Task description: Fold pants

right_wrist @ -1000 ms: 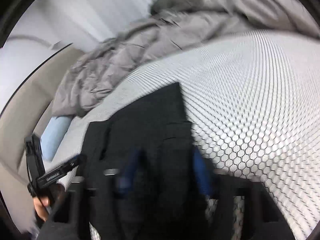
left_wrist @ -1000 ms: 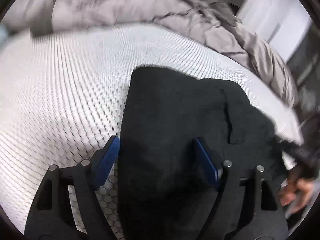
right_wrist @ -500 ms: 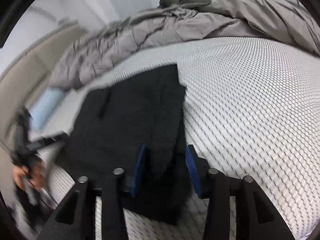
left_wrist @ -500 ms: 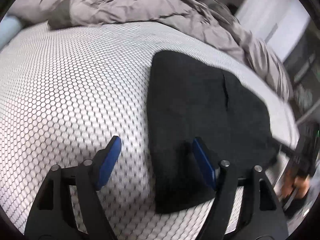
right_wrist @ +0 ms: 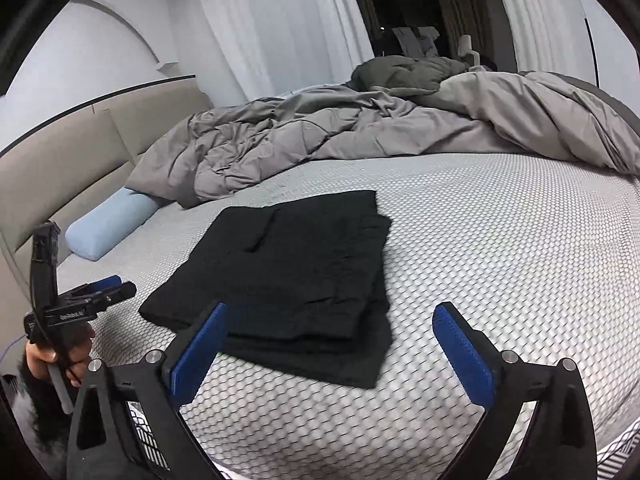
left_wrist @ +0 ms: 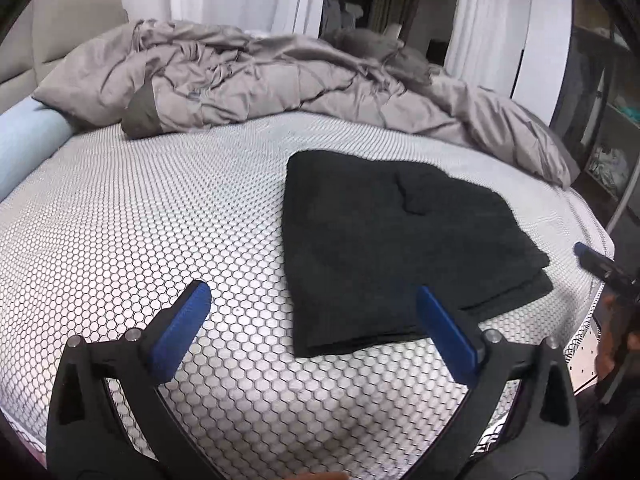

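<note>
The black pants [left_wrist: 384, 240] lie folded in a flat rectangular stack on the honeycomb-patterned mattress [left_wrist: 160, 220]; they also show in the right wrist view [right_wrist: 296, 272]. My left gripper [left_wrist: 316, 320] is open and empty, held back from the stack's near edge. My right gripper [right_wrist: 332, 344] is open and empty, held back above the stack's near corner. The left gripper also shows at the left edge of the right wrist view [right_wrist: 100, 292], and the right gripper at the right edge of the left wrist view [left_wrist: 596, 260].
A rumpled grey duvet [left_wrist: 260, 80] lies piled across the far side of the bed [right_wrist: 380, 132]. A light blue bolster pillow [right_wrist: 108, 228] lies by the beige headboard [right_wrist: 80, 148]. The mattress edge [left_wrist: 588, 320] runs close on the right. White curtains hang behind.
Both grippers have let go of the pants, opened wide and pulled back and up from the stack. The folded pants now lie flat on the mattress.
</note>
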